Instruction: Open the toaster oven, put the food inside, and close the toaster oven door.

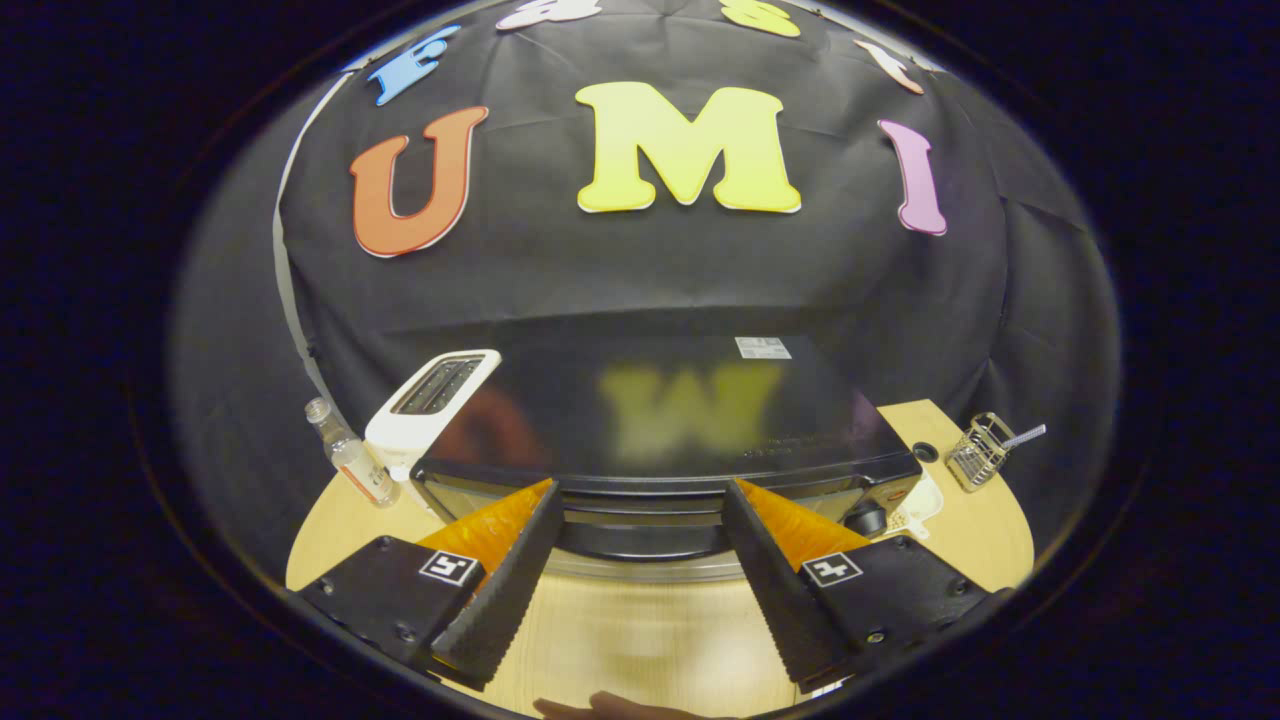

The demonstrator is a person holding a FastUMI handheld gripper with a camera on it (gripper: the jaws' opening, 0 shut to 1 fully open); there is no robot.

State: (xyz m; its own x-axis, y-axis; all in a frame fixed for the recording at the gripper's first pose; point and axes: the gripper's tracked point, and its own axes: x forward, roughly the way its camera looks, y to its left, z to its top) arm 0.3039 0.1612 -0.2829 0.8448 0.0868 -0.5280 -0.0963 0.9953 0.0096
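Note:
I look down on a black toaster oven [680, 410] with a glossy top, standing on a wooden table [640, 630]. Its dark door handle [645, 540] runs across the front, just below the top edge. My gripper [643, 495] is open, with its black ribbed fingers [510, 580] spread wide to either side of the handle. The handle lies in the gap between the fingertips, and neither finger presses on it. A white plate [920, 500] with small pale bits sits by the oven's right front corner. From this steep angle I cannot tell how far the door is open.
A white slot toaster [430, 410] stands against the oven's left side, with a small clear bottle [350, 460] further left. A wire basket [978, 450] sits at the table's far right. Part of a hand [600, 706] shows below the fingers.

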